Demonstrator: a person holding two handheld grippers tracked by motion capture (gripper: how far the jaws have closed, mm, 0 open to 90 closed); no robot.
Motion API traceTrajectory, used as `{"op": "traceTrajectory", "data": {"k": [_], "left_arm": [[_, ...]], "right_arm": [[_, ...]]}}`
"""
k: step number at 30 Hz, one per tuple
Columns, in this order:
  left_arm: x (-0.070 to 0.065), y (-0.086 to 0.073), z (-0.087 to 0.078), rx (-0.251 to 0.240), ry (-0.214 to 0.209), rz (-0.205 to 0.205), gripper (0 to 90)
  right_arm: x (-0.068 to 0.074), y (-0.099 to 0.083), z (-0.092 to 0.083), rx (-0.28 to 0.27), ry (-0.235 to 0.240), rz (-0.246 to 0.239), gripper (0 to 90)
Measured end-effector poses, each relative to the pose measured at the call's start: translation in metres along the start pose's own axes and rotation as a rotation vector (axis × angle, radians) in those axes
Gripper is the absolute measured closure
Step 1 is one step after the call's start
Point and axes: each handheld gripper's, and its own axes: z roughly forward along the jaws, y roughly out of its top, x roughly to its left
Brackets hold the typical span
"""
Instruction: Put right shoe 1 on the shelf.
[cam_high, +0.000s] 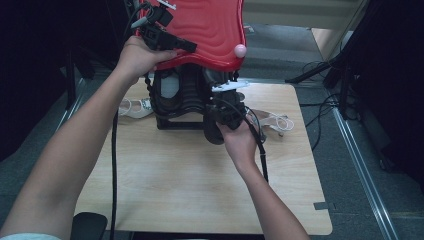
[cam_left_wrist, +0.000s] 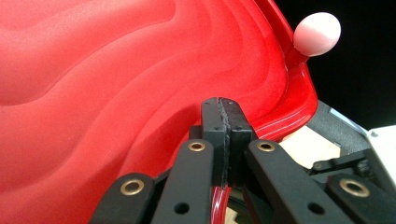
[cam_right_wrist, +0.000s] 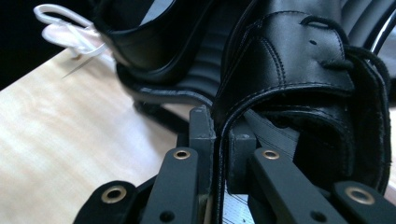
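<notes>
While left gripper (cam_left_wrist: 223, 140) pinches the red lid (cam_left_wrist: 116, 93) rim between its fingers, right gripper (cam_right_wrist: 219, 154) clamps a black shoe (cam_right_wrist: 299, 74) collar. Risk: thin grips slip; lid drops onto shoe.

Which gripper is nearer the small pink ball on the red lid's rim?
Left. The left gripper is clamped on the red wavy plastic lid whose rim carries the small pink ball; the right gripper sits lower, pinching a black leather shoe.
</notes>
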Motion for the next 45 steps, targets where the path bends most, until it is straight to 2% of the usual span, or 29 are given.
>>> {"op": "traceTrajectory", "data": {"k": [5,11,15,20,23,26,28,33,39,43,45], "left_arm": [[0.0,0.0,0.0,0.0,-0.004,-0.004,90.0],[0.001,0.0,0.0,-0.001,-0.003,-0.004,90.0],[0.001,0.0,0.0,0.0,-0.002,-0.003,90.0],[0.001,0.0,0.0,-0.002,0.0,-0.004,90.0],[0.0,0.0,0.001,-0.009,0.003,-0.002,90.0],[-0.002,-0.001,0.001,-0.015,0.019,0.033,90.0],[-0.002,-0.001,0.001,-0.015,0.019,0.029,90.0],[-0.001,-0.002,0.001,-0.018,0.017,0.023,90.0],[-0.001,-0.001,0.001,-0.019,0.019,0.026,90.0],[-0.001,-0.002,0.001,-0.018,0.018,0.023,90.0],[-0.001,-0.001,0.001,-0.016,0.017,0.025,90.0]], "right_arm": [[0.001,0.004,0.02,-0.039,-0.038,0.015,85.6],[-0.004,0.01,0.037,-0.076,-0.032,0.105,85.8],[-0.002,0.011,0.047,-0.073,-0.047,0.091,84.1],[-0.002,0.01,0.05,-0.078,-0.031,0.091,79.2],[-0.005,0.01,0.05,-0.076,-0.011,0.106,72.8],[-0.006,0.01,0.049,-0.072,0.0,0.108,70.1],[-0.006,0.01,0.048,-0.069,0.022,0.108,69.8],[-0.002,0.011,0.041,-0.063,0.04,0.091,67.3],[0.003,0.007,0.023,-0.067,0.056,0.056,66.9],[0.0,0.003,0.008,-0.086,0.091,0.072,71.9],[-0.002,0.0,0.0,-0.091,0.124,0.081,76.8]]}}
